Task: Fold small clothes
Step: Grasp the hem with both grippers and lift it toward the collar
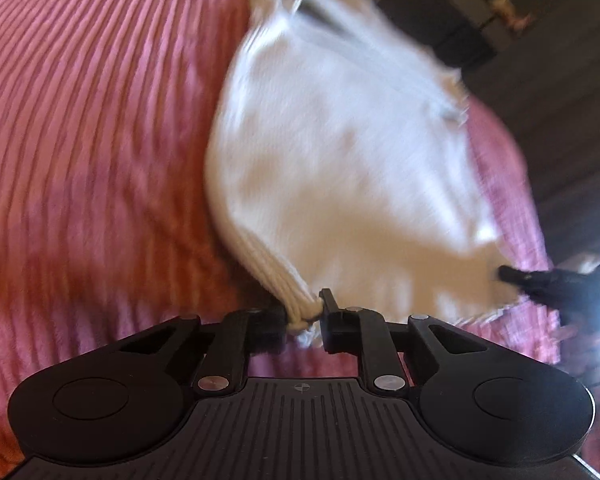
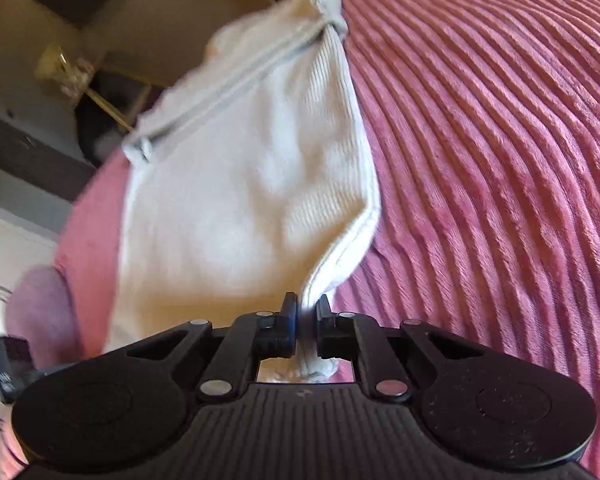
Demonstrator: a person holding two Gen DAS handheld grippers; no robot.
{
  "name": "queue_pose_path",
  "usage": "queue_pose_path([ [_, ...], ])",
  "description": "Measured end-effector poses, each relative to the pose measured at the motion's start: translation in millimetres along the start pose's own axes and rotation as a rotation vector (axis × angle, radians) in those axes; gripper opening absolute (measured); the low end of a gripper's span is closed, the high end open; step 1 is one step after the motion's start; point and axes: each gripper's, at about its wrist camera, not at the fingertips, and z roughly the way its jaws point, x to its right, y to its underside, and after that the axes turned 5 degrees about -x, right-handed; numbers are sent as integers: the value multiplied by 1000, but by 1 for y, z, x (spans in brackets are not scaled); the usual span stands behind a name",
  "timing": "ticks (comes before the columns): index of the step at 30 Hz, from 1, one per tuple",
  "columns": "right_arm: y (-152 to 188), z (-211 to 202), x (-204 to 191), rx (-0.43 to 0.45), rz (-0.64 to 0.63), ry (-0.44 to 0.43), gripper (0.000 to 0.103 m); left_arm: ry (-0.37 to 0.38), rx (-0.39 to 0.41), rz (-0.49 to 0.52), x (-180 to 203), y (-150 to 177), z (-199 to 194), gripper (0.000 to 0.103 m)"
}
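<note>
A white ribbed cloth (image 1: 340,168) lies on a pink striped blanket (image 1: 92,128). In the left wrist view it fills the middle of the picture, with the blanket to its left and under it. The left gripper (image 1: 306,314) sits at the bottom middle of the picture. Its two black fingers (image 1: 268,322) are squeezed tight on a bunched corner of the cloth, and a bit of white pokes out behind them. At the right edge of this view, the tip of the right gripper (image 1: 512,274) touches the other near corner of the cloth.

In the right wrist view the white ribbed cloth (image 2: 240,184) runs from the bottom middle up to the top middle, with the pink striped blanket (image 2: 480,140) on the right. The right gripper (image 2: 308,312) is pinched shut on the cloth's thick hemmed corner. A grey band (image 2: 236,80) crosses the far part of the cloth. Both pictures are blurry.
</note>
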Motion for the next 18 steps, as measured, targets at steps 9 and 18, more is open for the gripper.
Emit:
queue_pose_path([
  [9,-46,-14,-15,277,43,-153,8,119,325,-22,16,-51,-44,17],
  [18,-112,26,-28,412,-8,-2,8,-30,486,-105,4,-115,-15,17],
])
